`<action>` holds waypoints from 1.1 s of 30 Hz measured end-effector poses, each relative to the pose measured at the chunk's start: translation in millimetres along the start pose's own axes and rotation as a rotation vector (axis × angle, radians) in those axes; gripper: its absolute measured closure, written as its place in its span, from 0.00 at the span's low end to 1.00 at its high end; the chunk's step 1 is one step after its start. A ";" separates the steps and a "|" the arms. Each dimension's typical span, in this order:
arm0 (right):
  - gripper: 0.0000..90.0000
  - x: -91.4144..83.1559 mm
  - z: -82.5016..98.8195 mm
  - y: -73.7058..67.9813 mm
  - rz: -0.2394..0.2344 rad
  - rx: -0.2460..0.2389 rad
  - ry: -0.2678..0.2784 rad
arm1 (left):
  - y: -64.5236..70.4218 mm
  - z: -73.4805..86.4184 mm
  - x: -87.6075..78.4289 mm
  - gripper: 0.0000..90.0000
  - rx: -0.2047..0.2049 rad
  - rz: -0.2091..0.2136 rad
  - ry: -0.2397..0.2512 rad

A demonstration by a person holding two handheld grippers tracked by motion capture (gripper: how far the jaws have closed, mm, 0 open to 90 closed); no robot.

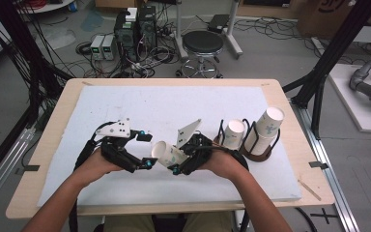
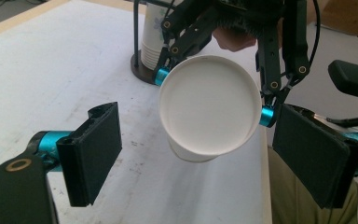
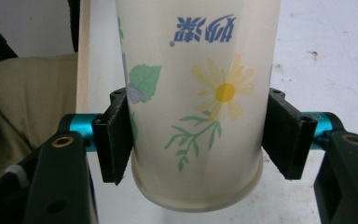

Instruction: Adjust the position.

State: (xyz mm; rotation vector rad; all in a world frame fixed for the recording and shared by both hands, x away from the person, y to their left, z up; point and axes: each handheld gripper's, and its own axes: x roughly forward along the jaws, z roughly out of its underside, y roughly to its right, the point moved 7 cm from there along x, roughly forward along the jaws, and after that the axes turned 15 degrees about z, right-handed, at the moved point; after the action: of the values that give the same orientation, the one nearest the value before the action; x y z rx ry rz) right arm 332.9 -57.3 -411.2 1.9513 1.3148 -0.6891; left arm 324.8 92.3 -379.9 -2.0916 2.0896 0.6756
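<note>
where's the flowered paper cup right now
In the high view the paper cup lies sideways in the right gripper, near the table's front middle, beside the open left gripper.

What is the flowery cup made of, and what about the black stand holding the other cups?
The white daisy-print cup looks like paper with a smooth, slightly glossy coat: thin wall, rolled rim, printed flowers. The right gripper is shut on it. The black cup stand seems to be thin bent metal wire on a dark round base; whether that base is wood or plastic is hard to tell.
</note>
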 end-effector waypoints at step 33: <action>0.37 4.3 -11.9 -10.1 -0.017 -0.150 -0.162 | 1.9 8.2 20.2 0.39 0.016 0.095 -0.140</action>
State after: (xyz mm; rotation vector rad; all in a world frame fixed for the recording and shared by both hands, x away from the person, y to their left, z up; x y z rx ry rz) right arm 325.6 -43.1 -409.3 1.7299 1.2481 -0.7201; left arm 320.1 76.7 -394.4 -1.8878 2.1210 0.7901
